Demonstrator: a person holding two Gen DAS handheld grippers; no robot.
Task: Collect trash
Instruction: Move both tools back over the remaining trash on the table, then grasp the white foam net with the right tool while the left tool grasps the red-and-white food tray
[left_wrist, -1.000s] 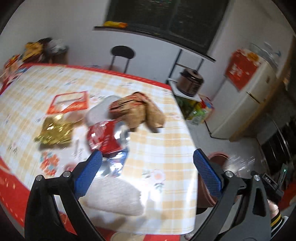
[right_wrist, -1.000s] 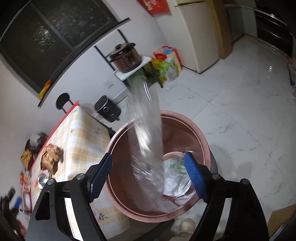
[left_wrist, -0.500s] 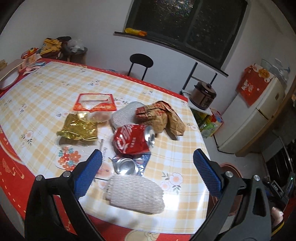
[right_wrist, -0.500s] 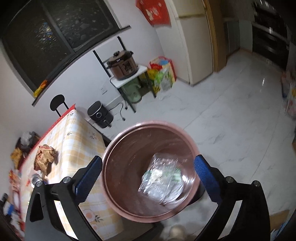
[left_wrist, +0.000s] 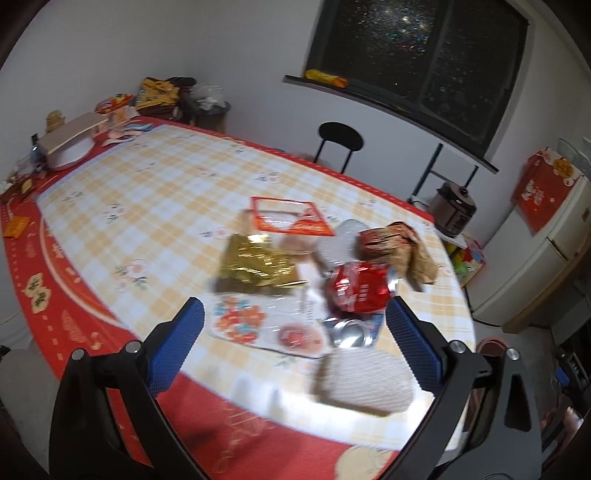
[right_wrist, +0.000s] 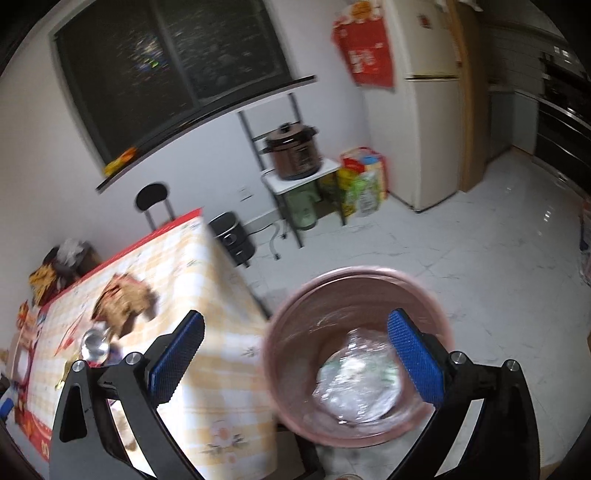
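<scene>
Clear crumpled bottle now down inside pink bin, right tool released.

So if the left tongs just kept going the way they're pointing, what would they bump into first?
Probably the flat clear packet with orange and blue print, lying on the table between the open left tongs. The crushed red can lies just beyond. Depth is hard to judge in this blurred view.

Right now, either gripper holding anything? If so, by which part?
Nothing held. Left gripper is open above the table trash; right gripper is open over the bin, with the clear plastic lying inside.
</scene>
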